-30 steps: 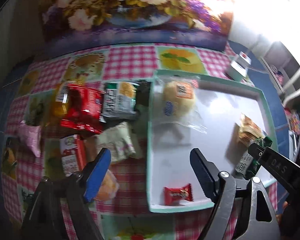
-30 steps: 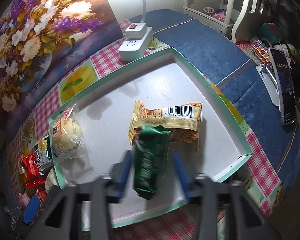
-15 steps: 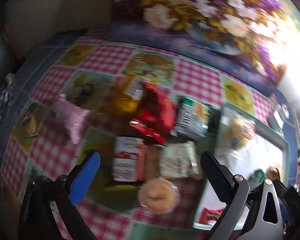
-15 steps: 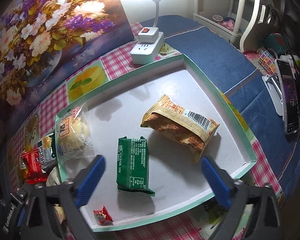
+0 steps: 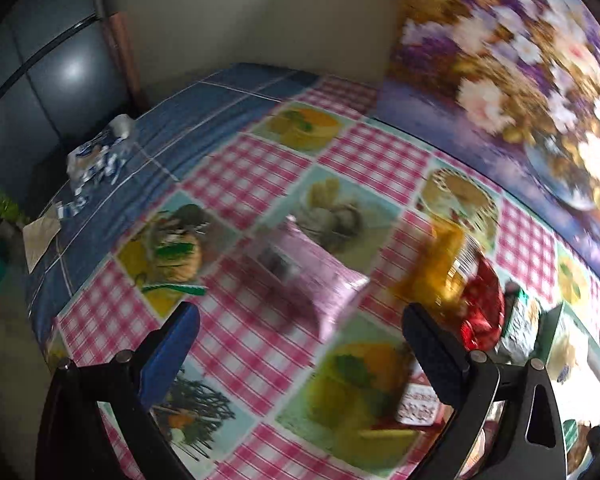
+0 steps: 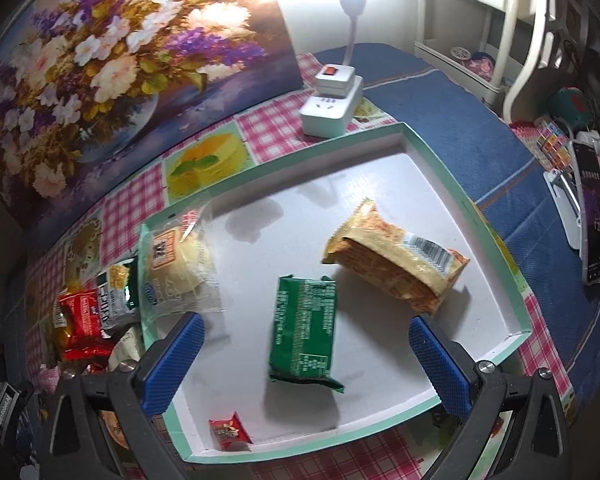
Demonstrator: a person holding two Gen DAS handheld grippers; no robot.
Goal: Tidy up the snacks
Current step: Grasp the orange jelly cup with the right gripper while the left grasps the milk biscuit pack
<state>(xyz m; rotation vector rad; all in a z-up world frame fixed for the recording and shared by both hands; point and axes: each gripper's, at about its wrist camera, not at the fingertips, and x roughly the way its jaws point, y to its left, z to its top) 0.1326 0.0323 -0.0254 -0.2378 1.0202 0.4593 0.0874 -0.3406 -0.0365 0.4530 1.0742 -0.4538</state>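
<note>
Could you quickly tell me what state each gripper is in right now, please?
Left gripper: open, holding nothing, above the pink packet.
Right gripper: jaws just opened, empty, over the green packet in the tray.

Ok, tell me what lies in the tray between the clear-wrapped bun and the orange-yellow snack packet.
Right wrist view: bare white tray floor; the green foil packet sits just below that stretch.

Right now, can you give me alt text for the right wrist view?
The open right tool hangs over a white tray, empty, a green packet lying flat between its fingers. Also in the tray: an orange packet, a wrapped bun and a small red candy.
</note>
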